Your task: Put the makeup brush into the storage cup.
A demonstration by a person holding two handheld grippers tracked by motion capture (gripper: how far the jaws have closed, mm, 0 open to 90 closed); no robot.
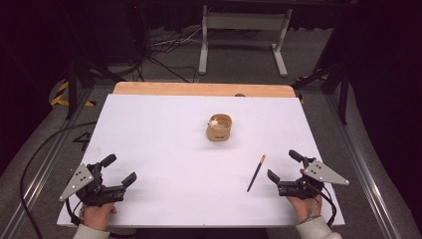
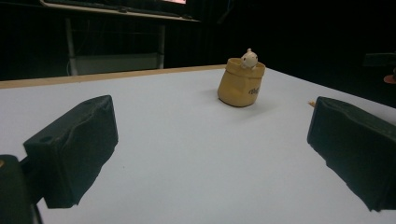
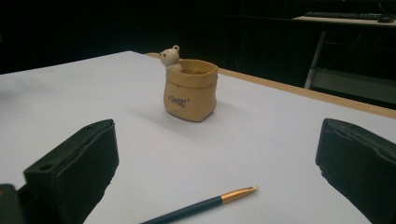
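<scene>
Pen holder [image 1: 219, 128], tan sack-shaped pot with a small bear figure [image 1: 213, 123] on its rim, stands upright mid-bench [image 1: 164, 149]. Pen [image 1: 256, 173] lies flat, nearer the person and right of the holder, well apart from it. Left gripper [image 1: 121, 169] and right gripper [image 1: 282, 164]: jaws wide apart, holding nothing. Judgement: pen light, stiff, thin, likely slippery; pinch mid-barrel. Holder looks ceramic, fragile.
</scene>
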